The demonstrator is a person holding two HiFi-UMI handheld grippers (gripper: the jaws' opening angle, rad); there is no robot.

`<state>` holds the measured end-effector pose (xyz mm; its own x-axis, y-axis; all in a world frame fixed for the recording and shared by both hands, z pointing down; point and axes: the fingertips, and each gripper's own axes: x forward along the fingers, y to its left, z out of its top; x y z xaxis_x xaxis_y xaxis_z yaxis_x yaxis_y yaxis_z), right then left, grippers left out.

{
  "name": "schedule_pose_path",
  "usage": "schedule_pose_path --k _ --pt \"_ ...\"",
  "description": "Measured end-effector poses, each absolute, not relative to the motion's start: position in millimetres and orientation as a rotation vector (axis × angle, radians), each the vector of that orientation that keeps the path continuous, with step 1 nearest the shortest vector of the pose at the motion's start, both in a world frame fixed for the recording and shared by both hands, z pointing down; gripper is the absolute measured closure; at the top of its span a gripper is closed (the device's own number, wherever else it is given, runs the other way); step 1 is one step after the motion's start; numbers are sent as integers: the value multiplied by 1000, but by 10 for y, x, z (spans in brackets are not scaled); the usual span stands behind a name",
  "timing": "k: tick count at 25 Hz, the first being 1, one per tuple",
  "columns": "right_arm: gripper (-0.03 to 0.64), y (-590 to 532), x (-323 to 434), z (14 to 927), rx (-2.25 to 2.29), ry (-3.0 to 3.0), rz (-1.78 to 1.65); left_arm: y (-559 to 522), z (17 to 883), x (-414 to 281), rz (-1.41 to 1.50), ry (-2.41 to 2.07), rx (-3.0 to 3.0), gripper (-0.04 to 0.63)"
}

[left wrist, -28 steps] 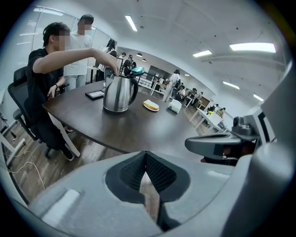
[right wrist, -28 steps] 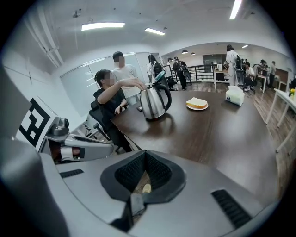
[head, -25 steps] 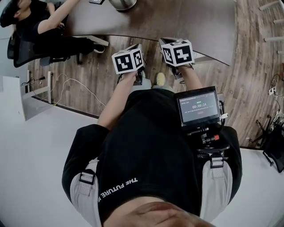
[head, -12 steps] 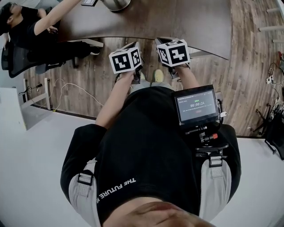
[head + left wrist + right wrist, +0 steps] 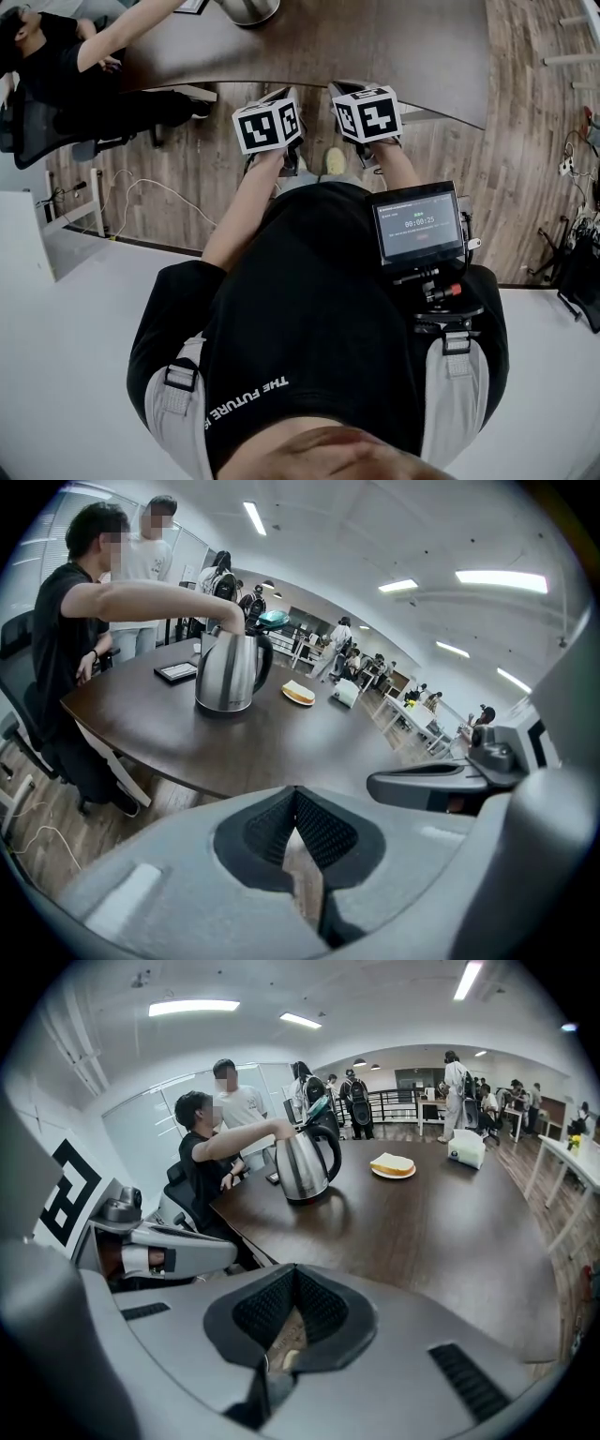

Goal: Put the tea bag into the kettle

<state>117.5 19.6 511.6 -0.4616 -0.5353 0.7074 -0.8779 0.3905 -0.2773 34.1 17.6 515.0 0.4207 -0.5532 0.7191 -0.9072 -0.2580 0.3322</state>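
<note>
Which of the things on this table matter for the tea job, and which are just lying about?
For the job:
- kettle, a seated person's hand at its lid
- left gripper and right gripper, both shut and empty
- no tea bag shows in any view

Lying about:
- bread on a plate
- white box
- dark tablet

Ahead and left of the left claw [image 5: 294,797], the seated person's hand [image 5: 228,627] ends behind the top of the kettle [image 5: 228,672], so what its fingers do there cannot be told. Beyond the kettle from the right claw [image 5: 294,1274], the pale thing [image 5: 392,1162] on the plate [image 5: 405,1175] and the white object [image 5: 466,1150] past it are too small to identify. From the head, each claw's marker cube [image 5: 269,127] covers its jaws, and the top edge cuts the kettle, far ahead of both, down to its base.
</note>
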Motion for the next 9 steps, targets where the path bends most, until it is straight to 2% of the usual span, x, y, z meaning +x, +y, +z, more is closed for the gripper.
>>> schedule_pose_path --k 9 --pt "609 162 1230 5068 1226 -2133 864 176 5146 423 618 -1211 1963 595"
